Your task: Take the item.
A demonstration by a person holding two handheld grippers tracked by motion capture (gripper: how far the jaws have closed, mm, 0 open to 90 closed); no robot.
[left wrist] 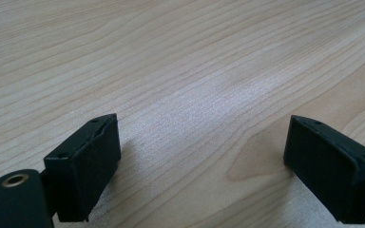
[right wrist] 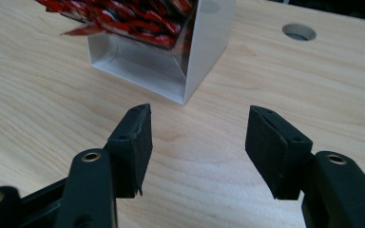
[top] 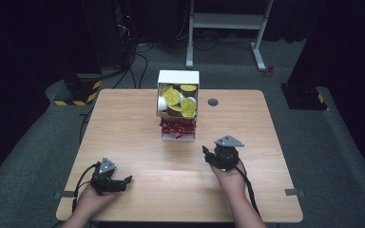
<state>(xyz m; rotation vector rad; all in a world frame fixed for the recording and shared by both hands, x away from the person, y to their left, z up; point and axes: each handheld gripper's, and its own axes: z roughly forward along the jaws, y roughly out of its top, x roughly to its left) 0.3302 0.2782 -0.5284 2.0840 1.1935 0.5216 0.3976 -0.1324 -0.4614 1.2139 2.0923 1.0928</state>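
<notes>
Right gripper (right wrist: 198,142) gapes near white box (right wrist: 204,52) ahead.

Both black grippers, left gripper (top: 123,182) and right gripper (top: 208,154), carry grey triangular plates; cables seemingly black.

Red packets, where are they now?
In the high view, the red packets fill the white dispenser's lower compartment at table centre, under the yellow-lidded cups, ahead of the right gripper.
</notes>
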